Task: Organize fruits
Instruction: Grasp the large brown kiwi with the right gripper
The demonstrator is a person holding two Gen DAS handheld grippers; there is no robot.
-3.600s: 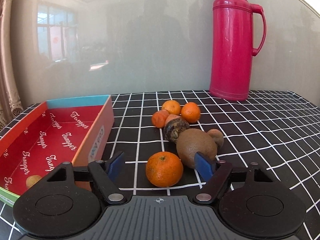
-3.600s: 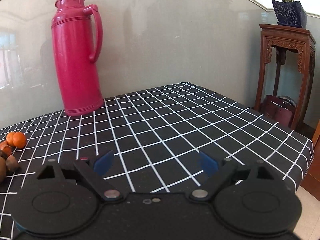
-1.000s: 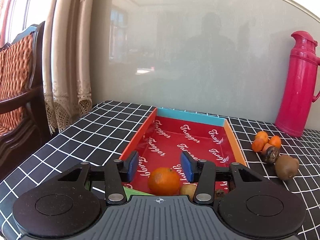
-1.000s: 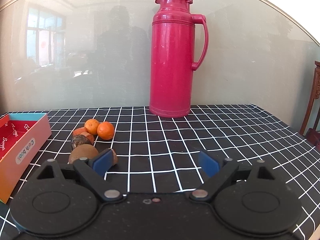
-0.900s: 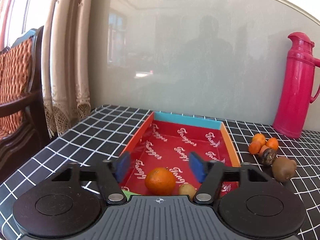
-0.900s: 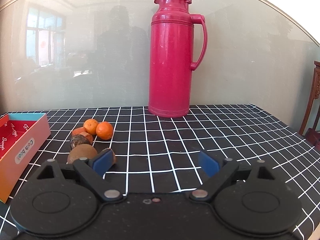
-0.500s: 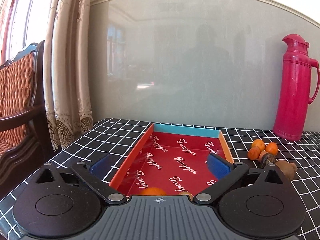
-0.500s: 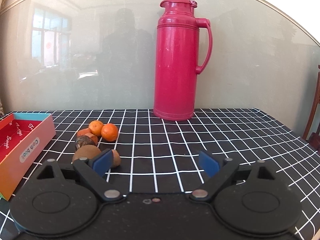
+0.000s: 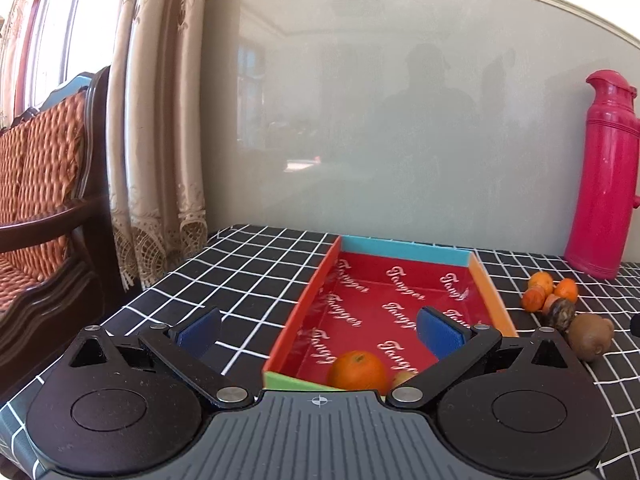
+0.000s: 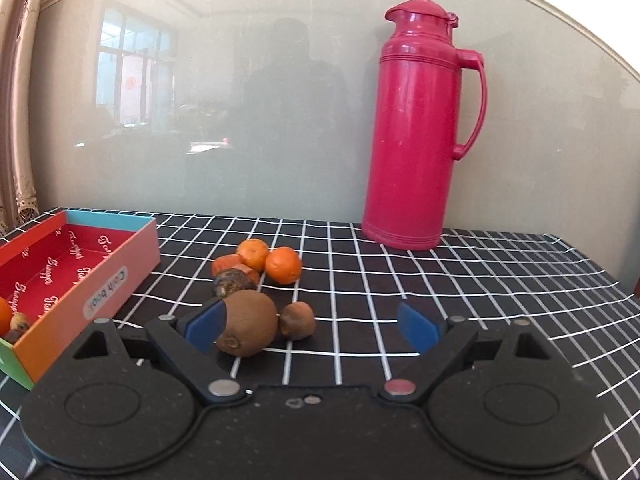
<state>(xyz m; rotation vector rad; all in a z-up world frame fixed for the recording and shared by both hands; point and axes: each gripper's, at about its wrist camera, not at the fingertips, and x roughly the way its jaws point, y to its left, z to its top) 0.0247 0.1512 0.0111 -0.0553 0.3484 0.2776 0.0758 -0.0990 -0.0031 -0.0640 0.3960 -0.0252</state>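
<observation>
One orange (image 9: 357, 369) has just been released into the near end of the red box (image 9: 490, 294) as the left tongs (image 9: 320, 330) were spread wide, while the right tongs (image 10: 310, 330), likewise spread and empty, are aimed at the kiwi (image 10: 248, 322) left on the desk (image 10: 480, 280).

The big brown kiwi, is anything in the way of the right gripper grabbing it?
Nothing visible blocks it. The kiwi sits just ahead of the open right gripper, close to its left finger, with a small brown fruit right beside it.
</observation>
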